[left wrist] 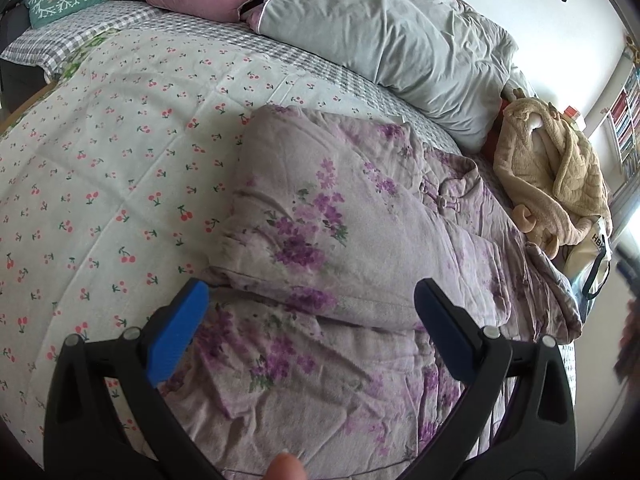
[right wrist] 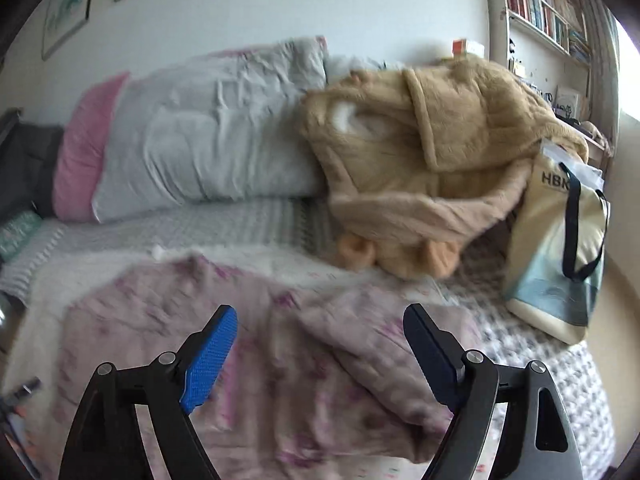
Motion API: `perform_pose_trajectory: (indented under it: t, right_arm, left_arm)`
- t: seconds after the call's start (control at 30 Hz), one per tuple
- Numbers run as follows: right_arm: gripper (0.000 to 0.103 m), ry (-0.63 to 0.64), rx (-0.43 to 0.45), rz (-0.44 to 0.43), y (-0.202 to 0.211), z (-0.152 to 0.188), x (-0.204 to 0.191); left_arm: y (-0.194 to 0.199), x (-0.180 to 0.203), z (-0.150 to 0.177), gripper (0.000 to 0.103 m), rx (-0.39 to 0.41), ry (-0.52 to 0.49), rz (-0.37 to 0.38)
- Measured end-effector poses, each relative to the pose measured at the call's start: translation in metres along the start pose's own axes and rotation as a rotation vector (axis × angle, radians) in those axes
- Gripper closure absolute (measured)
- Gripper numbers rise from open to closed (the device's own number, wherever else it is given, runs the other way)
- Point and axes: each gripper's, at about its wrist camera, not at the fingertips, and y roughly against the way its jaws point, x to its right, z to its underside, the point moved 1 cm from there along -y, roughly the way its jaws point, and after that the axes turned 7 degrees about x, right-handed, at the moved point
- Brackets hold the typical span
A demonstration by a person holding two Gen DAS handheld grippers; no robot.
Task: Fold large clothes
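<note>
The left gripper [left wrist: 312, 292] tilts downward, its jaws spread wide – one blue pad [left wrist: 178, 332] catches the light, the other sits in shadow, nothing between them. A fingertip [left wrist: 285, 467] pokes in at the bottom edge of that view. The right gripper [right wrist: 320, 320] is angled down too – jaws wide apart and empty

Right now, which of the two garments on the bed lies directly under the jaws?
The lilac floral garment, spread flat beneath both open grippers. The tan fleece robe sits heaped farther back, beside the grey pillow.
</note>
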Motion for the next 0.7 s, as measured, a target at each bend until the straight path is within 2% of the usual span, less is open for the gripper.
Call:
perform_pose_trajectory:
  t: [0.1, 0.2, 0.37, 0.47, 0.5, 0.6, 0.63, 0.7]
  right_arm:
    - [0.017, 0.1, -0.09, 0.041, -0.035, 0.024, -0.001]
    - [0.018, 0.199, -0.116, 0.105, -0.058, 0.054, -0.008]
    - [0.021, 0.352, -0.156, 0.255, -0.117, 0.078, -0.01]
    - [0.026, 0.405, -0.226, 0.288, -0.148, 0.091, -0.007]
    - [0.032, 0.416, -0.249, 0.304, -0.156, 0.095, -0.005]
    - [0.069, 0.394, -0.25, 0.309, -0.161, 0.095, 0.002]
    - [0.076, 0.372, -0.235, 0.307, -0.156, 0.09, 0.003]
    - [0.081, 0.315, -0.165, 0.286, -0.135, 0.07, 0.004]
  left_arm:
    - [-0.006, 0.004, 0.001, 0.001, -0.01, 0.003, 0.004]
    - [-0.009, 0.011, 0.004, 0.001, -0.015, -0.012, 0.0]
    - [-0.013, 0.022, 0.01, 0.001, -0.027, -0.062, -0.012]
    - [-0.016, 0.025, 0.01, 0.001, -0.031, -0.073, -0.013]
    - [-0.017, 0.026, 0.011, 0.001, -0.032, -0.075, -0.013]
    - [-0.02, 0.027, 0.011, 0.001, -0.039, -0.071, -0.01]
    - [-0.021, 0.027, 0.011, 0.001, -0.041, -0.069, -0.006]
    - [-0.021, 0.028, 0.01, 0.001, -0.043, -0.068, 0.003]
